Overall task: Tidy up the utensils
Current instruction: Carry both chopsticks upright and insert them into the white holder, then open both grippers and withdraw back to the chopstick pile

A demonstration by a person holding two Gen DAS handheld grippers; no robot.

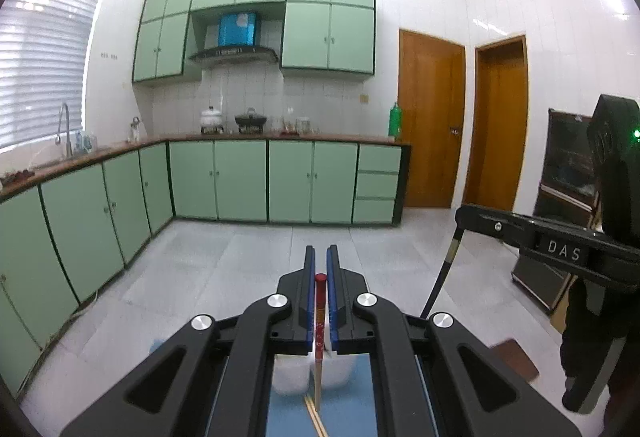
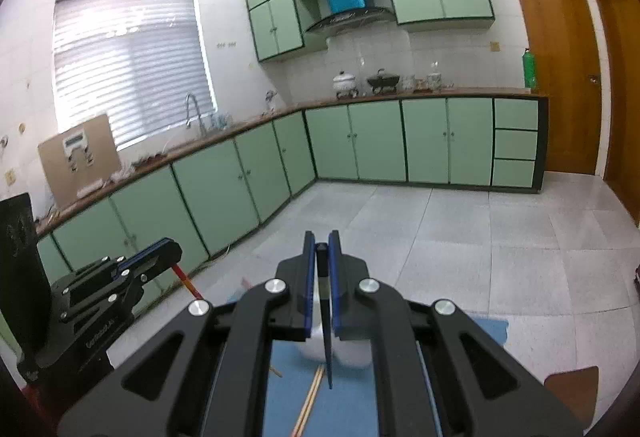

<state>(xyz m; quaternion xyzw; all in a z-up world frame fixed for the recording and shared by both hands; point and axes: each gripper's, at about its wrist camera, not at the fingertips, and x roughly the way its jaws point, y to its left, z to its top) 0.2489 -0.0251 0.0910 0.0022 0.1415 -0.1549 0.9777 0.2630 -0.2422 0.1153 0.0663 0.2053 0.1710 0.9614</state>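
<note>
**Both grippers are holding a chopstick up over the blue mat**

The step in hand looks like carrying. Each gripper is holding one chopstick, and the next move is probably to bring it over the white holder and let it go inside. That calls for lining the hanging tip up with an opening first.

In the left wrist view, low in the middle of the frame, the left gripper is squeezing its blue pads nearly all the way together on a red-topped chopstick. The stick is pointing down, with its pale wooden end hanging just above the blue mat. The white holder is sitting on the mat right under the fingers, and it looks like it has two cups side by side. Two more wooden chopsticks are lying on the mat at the bottom of the frame.

In the right wrist view, the right gripper is pinching a dark chopstick the same way, tip hanging down. More loose chopsticks are lying on the mat below it.

Both grippers are pointing a little downward and sitting side by side, near each other, above the mat.

Farther back, the grey tiled floor is stretching to the green cabinets.
</note>
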